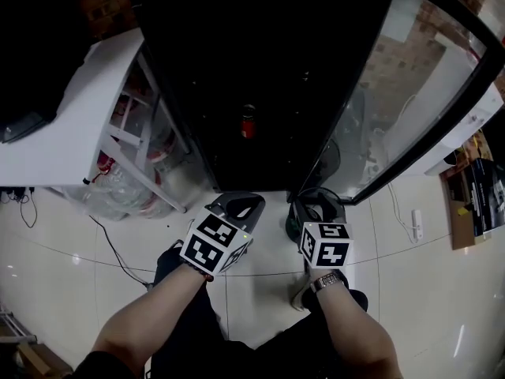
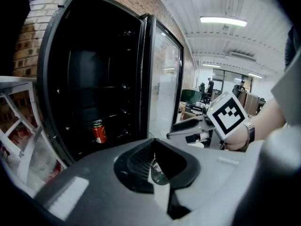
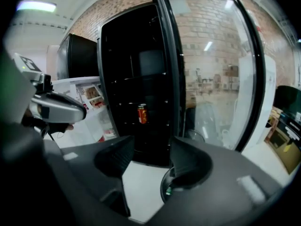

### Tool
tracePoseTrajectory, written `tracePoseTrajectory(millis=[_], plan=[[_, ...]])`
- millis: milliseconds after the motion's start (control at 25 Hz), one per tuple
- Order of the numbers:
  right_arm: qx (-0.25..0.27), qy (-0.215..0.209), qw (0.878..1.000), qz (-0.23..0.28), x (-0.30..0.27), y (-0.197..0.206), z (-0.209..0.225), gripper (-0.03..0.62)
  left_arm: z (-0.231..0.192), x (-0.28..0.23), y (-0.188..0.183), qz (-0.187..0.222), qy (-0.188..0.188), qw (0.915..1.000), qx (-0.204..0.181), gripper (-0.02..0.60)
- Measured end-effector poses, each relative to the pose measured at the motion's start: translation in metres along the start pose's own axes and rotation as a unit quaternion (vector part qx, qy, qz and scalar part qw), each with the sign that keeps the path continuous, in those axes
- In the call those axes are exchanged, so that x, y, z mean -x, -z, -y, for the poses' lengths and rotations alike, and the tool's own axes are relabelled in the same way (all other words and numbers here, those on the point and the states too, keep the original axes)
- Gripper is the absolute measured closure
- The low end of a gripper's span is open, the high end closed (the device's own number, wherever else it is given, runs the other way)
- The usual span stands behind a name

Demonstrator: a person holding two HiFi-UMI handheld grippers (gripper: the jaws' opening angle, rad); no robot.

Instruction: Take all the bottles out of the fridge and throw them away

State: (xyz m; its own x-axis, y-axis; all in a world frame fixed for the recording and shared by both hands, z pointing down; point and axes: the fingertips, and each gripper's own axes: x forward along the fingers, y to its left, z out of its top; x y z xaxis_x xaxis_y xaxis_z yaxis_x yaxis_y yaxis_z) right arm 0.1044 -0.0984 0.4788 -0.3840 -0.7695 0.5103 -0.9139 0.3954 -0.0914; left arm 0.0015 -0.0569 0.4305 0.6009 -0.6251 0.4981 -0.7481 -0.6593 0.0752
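Red drink can [image 1: 248,122], centre frame, inside open black fridge [image 1: 205,54]. Right gripper [image 3: 148,161] gapes empty; left gripper [image 2: 157,166] pinched closed (empty too).

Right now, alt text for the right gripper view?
The right gripper, jaws open and empty, faces an open black fridge with a red can standing on a shelf inside. The fridge's glass door is swung open to the right, and the left gripper shows at the left edge.
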Motion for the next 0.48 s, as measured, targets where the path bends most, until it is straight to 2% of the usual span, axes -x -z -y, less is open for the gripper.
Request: tracePoseTrajectory(millis=[480], plan=[[0.046,-0.048,0.998,-0.007,-0.050,-0.031,-0.065,0.359,-0.059,0.031,-0.002,0.020,-0.043,0.9985,0.027,0.577]])
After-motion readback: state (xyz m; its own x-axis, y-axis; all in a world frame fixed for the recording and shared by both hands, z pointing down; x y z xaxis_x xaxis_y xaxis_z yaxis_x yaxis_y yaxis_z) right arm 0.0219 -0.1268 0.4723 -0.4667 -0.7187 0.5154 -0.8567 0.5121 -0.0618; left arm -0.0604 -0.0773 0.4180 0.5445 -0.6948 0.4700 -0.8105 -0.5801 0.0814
